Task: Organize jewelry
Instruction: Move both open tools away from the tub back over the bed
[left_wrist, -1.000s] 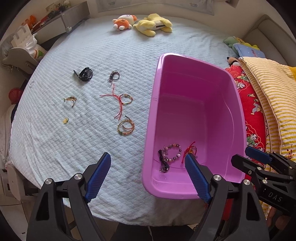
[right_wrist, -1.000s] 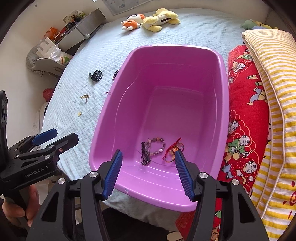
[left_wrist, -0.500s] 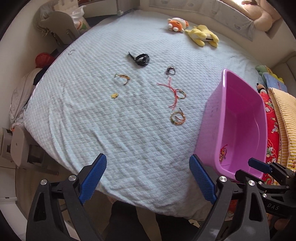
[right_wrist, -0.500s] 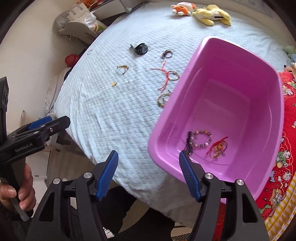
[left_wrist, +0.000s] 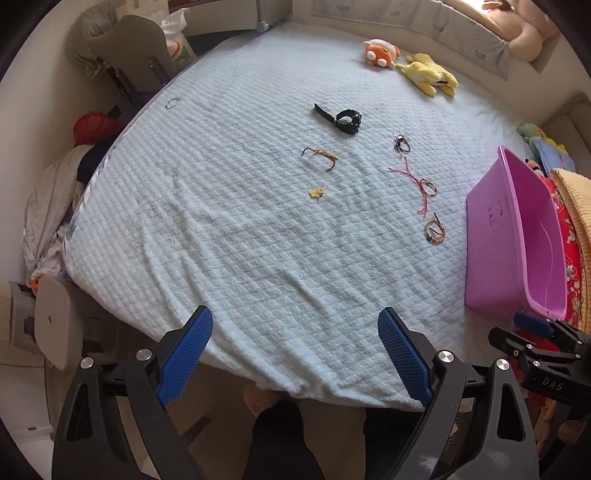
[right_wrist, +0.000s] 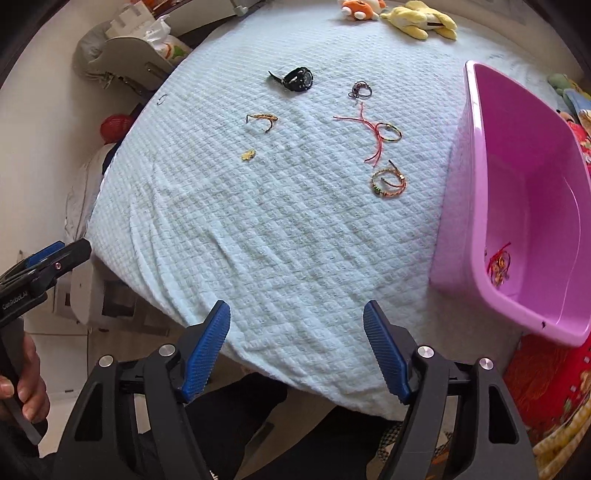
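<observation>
Jewelry lies scattered on the pale blue bedspread (left_wrist: 258, 240): a black watch (left_wrist: 345, 120), a dark ring bundle (left_wrist: 402, 144), a gold chain (left_wrist: 322, 155), a small gold charm (left_wrist: 317, 192), a red cord bracelet (left_wrist: 421, 184) and an orange beaded bracelet (left_wrist: 436, 230). The pink tub (right_wrist: 517, 192) stands at the right with a red bracelet (right_wrist: 499, 264) inside. My left gripper (left_wrist: 295, 328) hangs open over the near bed edge, nothing between its jaws. My right gripper (right_wrist: 297, 323) is opening, also empty, left of the tub.
Plush toys (left_wrist: 410, 66) lie at the far end of the bed. Red and yellow striped bedding (right_wrist: 554, 387) is piled right of the tub. A grey chair (left_wrist: 140, 66) and clutter stand off the bed's left side. The person's legs (left_wrist: 280, 435) are below the edge.
Both grippers have swung left, away from over the tub to above the bare bedspread. The right gripper's jaws have widened; the left's slightly too.
</observation>
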